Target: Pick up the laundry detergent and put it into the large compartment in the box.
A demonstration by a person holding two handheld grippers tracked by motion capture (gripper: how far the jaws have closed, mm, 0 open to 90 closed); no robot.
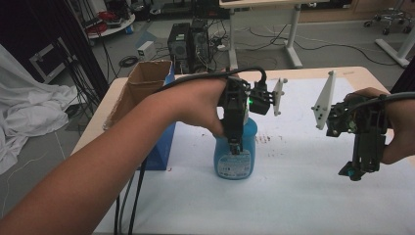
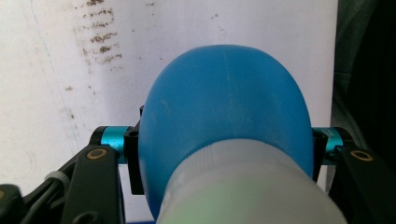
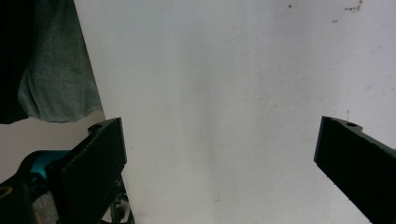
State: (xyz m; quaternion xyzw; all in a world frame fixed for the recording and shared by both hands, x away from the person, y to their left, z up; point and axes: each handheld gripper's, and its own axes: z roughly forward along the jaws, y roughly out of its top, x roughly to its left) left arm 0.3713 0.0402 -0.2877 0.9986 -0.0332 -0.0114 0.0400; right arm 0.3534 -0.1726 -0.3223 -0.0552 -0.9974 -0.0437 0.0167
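Note:
A blue plastic bottle (image 1: 235, 152) with a white label stands upright on the white table cover, left of the middle. From above, my left gripper (image 1: 236, 147) points down over it and is shut on the bottle's body. In the left gripper view the blue bottle (image 2: 229, 112) sits between both jaws with the pads pressed on its sides, and its pale neck rises toward the camera. My right gripper (image 1: 353, 170) hangs above the table's right side, jaws wide apart. The right gripper (image 3: 219, 163) has bare white cover between its jaws.
An open cardboard box (image 1: 142, 88) stands at the table's left edge with a blue box (image 1: 164, 147) against it. The white cover (image 1: 293, 196) carries small brown stains (image 1: 264, 139) behind the bottle. Cables hang off the front left. A computer tower and desks stand beyond the table.

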